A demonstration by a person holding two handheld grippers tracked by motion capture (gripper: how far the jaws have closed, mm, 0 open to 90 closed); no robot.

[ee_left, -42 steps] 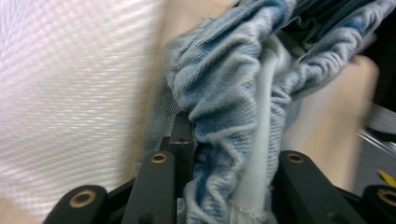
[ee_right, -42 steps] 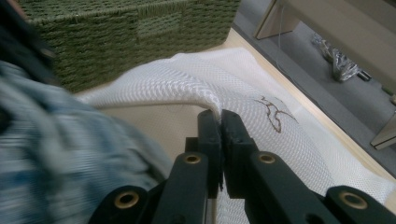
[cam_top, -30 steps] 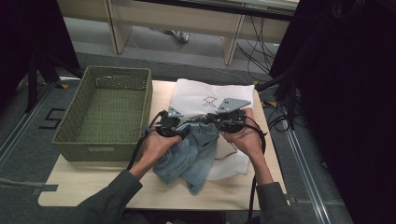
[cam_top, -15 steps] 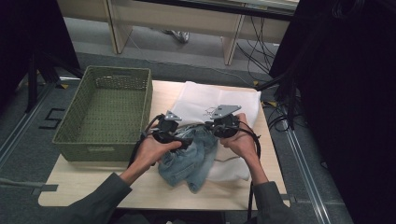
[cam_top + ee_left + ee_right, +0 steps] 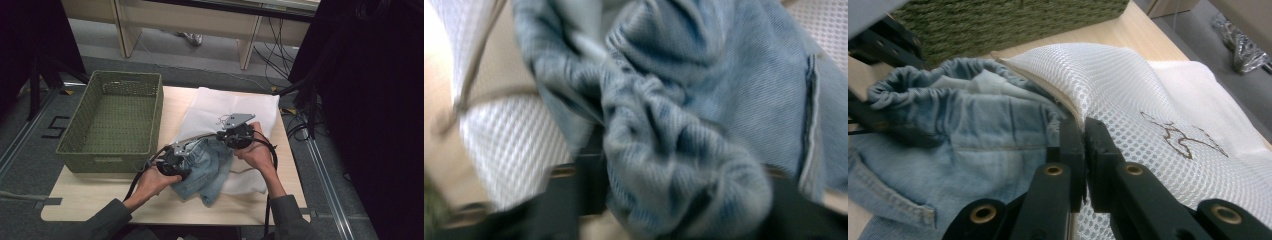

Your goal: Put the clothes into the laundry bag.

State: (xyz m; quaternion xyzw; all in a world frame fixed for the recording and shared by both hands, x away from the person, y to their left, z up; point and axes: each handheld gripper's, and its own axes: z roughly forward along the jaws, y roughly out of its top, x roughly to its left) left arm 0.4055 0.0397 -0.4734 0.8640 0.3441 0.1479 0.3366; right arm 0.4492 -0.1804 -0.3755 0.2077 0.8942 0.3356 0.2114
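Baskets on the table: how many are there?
1. The green woven basket stands at the table's left end, beside the white mesh bag and the denim garment.

Both forearms come in from the near edge of the worktop (image 5: 90,195), in dark sleeves. The left hand (image 5: 152,180) holds the left claw (image 5: 181,159) low, close to the worktop. Its jaws have just been closing, with bunched cloth between them. The right hand (image 5: 257,150) holds the right claw (image 5: 227,137) farther from that near edge. Its jaws are pressed tight together, pinching a thin edge.
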